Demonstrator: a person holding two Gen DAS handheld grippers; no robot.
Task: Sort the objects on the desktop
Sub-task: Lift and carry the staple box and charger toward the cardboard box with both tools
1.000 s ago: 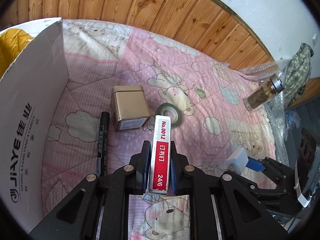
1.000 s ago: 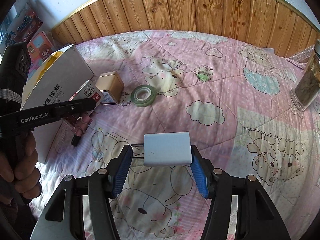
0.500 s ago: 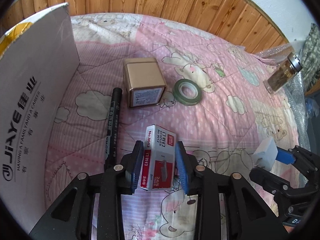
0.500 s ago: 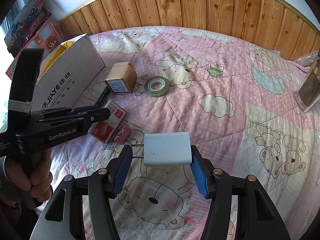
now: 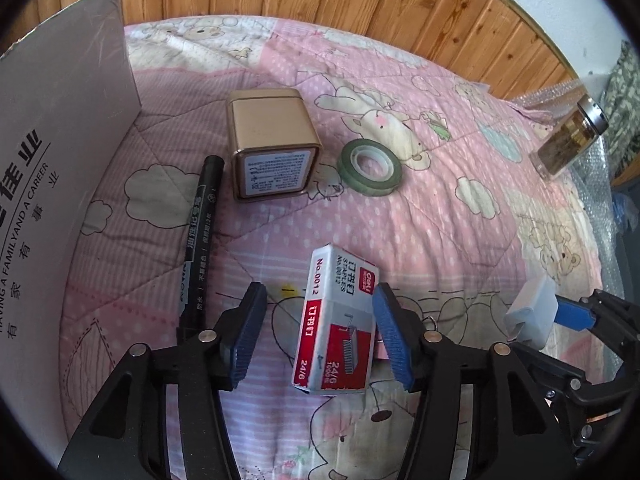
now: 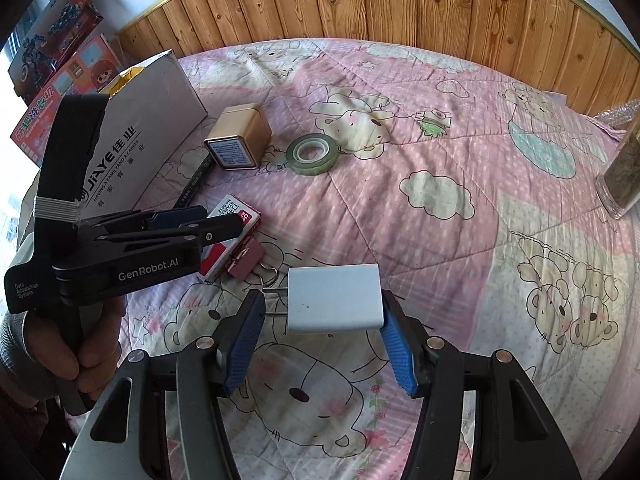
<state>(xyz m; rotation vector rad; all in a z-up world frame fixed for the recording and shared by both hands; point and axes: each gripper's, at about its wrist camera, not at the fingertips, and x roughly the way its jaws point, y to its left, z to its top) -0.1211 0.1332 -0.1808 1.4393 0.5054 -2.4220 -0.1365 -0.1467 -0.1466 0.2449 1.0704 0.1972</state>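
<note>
Your left gripper (image 5: 318, 334) has just been opening; its blue pads stand wide, and the red-and-white cardboard staple box (image 5: 336, 326) lies released on the quilt between them, near the right pad, grouped with the black marker pen (image 5: 199, 240) left of the fingers. A second ago it was clamped upright. Your right gripper (image 6: 320, 340) grips the white plastic charger plug (image 6: 334, 302), ready for placing
</note>
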